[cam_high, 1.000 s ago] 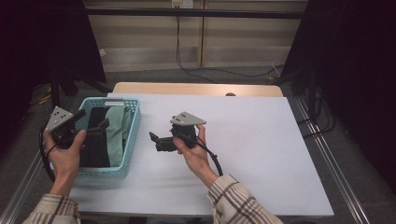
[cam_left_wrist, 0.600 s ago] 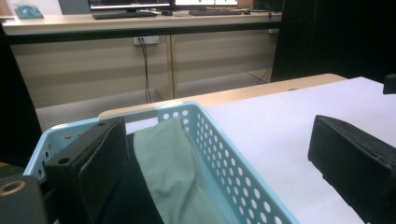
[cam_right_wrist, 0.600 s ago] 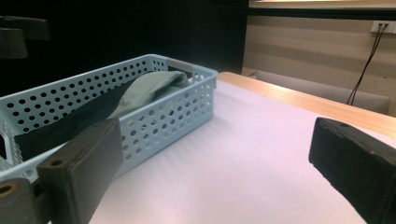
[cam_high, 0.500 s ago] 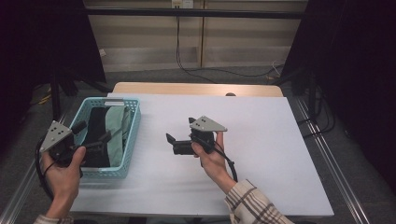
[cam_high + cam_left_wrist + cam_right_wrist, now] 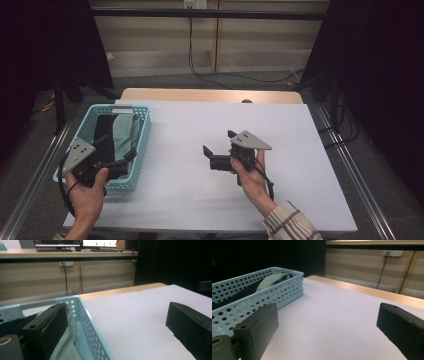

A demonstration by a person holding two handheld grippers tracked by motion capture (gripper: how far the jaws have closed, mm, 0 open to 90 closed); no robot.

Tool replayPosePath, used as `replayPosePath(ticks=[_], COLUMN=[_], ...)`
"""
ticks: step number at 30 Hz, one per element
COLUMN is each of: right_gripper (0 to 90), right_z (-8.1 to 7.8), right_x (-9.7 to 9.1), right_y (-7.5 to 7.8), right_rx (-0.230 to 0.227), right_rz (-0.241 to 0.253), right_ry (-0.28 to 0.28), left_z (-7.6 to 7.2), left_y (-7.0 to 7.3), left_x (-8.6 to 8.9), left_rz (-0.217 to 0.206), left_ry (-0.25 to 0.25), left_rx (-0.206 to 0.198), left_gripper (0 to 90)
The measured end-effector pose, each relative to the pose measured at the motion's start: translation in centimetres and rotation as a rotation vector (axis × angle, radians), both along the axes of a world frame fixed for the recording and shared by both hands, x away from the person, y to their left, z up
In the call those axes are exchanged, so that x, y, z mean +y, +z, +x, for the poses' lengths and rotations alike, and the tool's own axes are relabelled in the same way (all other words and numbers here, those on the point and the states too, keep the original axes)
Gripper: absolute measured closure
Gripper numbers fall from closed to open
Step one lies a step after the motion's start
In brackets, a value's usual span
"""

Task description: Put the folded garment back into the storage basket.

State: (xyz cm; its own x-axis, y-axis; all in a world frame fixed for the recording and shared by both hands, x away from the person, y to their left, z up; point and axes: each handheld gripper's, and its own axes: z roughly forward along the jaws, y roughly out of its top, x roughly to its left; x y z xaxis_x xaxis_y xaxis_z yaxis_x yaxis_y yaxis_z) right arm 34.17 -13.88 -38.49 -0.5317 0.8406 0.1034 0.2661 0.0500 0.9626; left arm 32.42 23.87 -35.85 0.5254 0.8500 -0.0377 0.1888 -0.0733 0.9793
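Basket, light blue w/ perforated walls, sits on the bench's left side, running along the left edge from near the far corner toward the front. Inside: dark cloth on the left and pale green cloth on the right, lying lengthwise. Left claw hovers at the basket's near right corner, released w/ jaws wide apart; in the left gripper view one jaw is over the basket interior beside the green cloth, the other out over the bare bench, so they straddle the right wall. Right claw is mid-bench, well apart from the basket, pointing toward it, also released, holding nothing. White bench has a wooden strip along its far edge.
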Motion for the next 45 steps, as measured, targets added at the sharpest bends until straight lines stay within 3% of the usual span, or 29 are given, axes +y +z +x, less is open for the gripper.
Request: replayPosePath(ticks=[4,6,9,10,11,13,17,19,20,24,27,30,36,37,41,43,45], right_gripper=[3.5,3.5,3.5,3.5,3.5,3.6,4.1,4.3,4.3,4.2,4.2,4.2,3.7,3.7,3.3,3.2,3.2], right_z=[-1.1,-1.6,-2.2,-2.6,-2.8,-3.2,-3.9,-4.3,-4.6,-5.6,-6.4,-7.2,-8.4,-8.6,-9.4,-9.7,-10.0], right_x=[-1.7,-2.5,-3.8,-4.1,-4.5,-5.4,-7.1,-7.9,-8.3,-10.0,-11.1,-12.1,-13.1,-13.2,-13.5,-13.6,-13.5], right_y=[0.0,0.0,0.0,-0.1,-0.1,-0.3,-0.5,-0.4,-0.4,-0.3,-0.4,-0.8,-1.1,-1.2,-2.2,-2.5,-2.6], right_rx=[-0.015,-0.013,-0.033,-0.024,-0.031,-0.034,-0.015,-0.017,-0.018,-0.024,-0.023,-0.023,-0.018,-0.017,-0.021,-0.020,-0.033], right_rz=[-0.013,-0.015,-0.022,-0.014,-0.020,-0.041,-0.054,-0.054,-0.051,-0.058,-0.074,-0.075,-0.089,-0.087,-0.094,-0.086,-0.093], right_ry=[-0.036,-0.057,-0.084,-0.099,-0.104,-0.120,-0.153,-0.186,-0.198,-0.237,-0.272,-0.291,-0.311,-0.311,-0.319,-0.332,-0.341], left_z=[0.0,0.0,-0.1,-0.1,-0.2,-0.5,-0.8,-1.0,-1.1,-1.1,-1.2,-1.6,-2.4,-2.5,-2.7,-2.9,-3.0], left_y=[-0.6,-1.2,-1.7,-1.9,-2.0,-2.1,-2.3,-2.5,-2.7,-3.0,-3.2,-3.2,-3.3,-3.4,-3.8,-4.0,-4.2], left_x=[-1.1,-1.6,-2.2,-2.2,-2.4,-2.4,-2.6,-2.7,-2.9,-3.1,-3.1,-3.1,-3.0,-2.8,-2.8,-2.8,-2.8], left_rz=[0.011,0.003,0.008,0.029,0.014,0.032,0.015,0.038,0.013,0.003,0.048,0.047,0.032,0.053,0.033,0.068,0.029], left_ry=[-0.018,0.010,-0.019,-0.020,-0.023,-0.015,-0.012,-0.023,-0.021,-0.023,-0.015,0.000,-0.008,-0.015,-0.012,-0.004,-0.015], left_rx=[-0.006,-0.019,0.005,-0.008,-0.007,-0.020,-0.043,-0.049,-0.053,-0.049,-0.043,-0.034,-0.043,-0.040,-0.036,-0.041,-0.023], left_gripper=[3.9,3.9,3.9,3.9,3.9,3.9,3.9,3.9,3.9,3.9,3.9,3.9,3.9,3.9,3.9,3.9,3.9])
